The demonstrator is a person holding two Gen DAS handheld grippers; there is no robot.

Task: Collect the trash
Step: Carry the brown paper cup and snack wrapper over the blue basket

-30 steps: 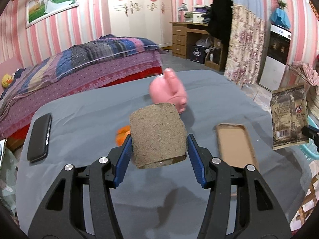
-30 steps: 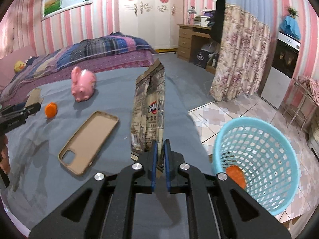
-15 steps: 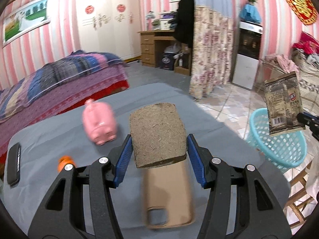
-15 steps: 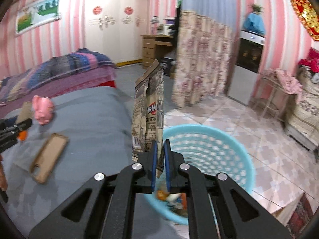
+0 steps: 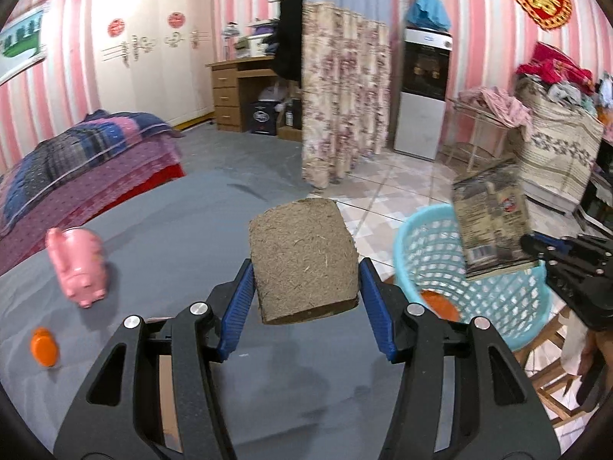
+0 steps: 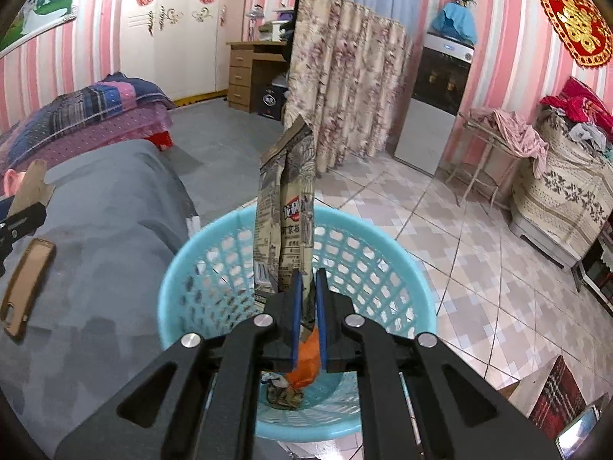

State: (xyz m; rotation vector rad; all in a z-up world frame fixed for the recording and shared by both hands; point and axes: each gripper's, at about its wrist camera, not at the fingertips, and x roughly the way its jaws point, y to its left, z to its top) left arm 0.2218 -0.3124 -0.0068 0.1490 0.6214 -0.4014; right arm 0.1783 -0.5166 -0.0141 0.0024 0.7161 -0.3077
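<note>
Snack wrapper (image 6: 285,226): clamped in right gripper (image 6: 306,287), hanging over blue basket (image 6: 402,268); release centred.
Cardboard roll (image 5: 302,258): pinched by left gripper (image 5: 306,287); carry past rim first.

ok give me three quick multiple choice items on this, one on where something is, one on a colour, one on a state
1. Where is the snack wrapper?
A. Lying on the bed
B. Held above the basket
C. On the floor tiles

2. What colour is the basket?
A. Light blue
B. Red
C. Black

3. What is the left gripper doing?
A. Hanging open and empty
B. Pinching a phone
C. Clamping a brown fibrous block

Answers: 1 B, the right gripper pinches the wrapper's lower end over the basket's mouth. 2 A, its lattice wall is light blue in both views. 3 C, the blue pads press the block's two sides.
</note>
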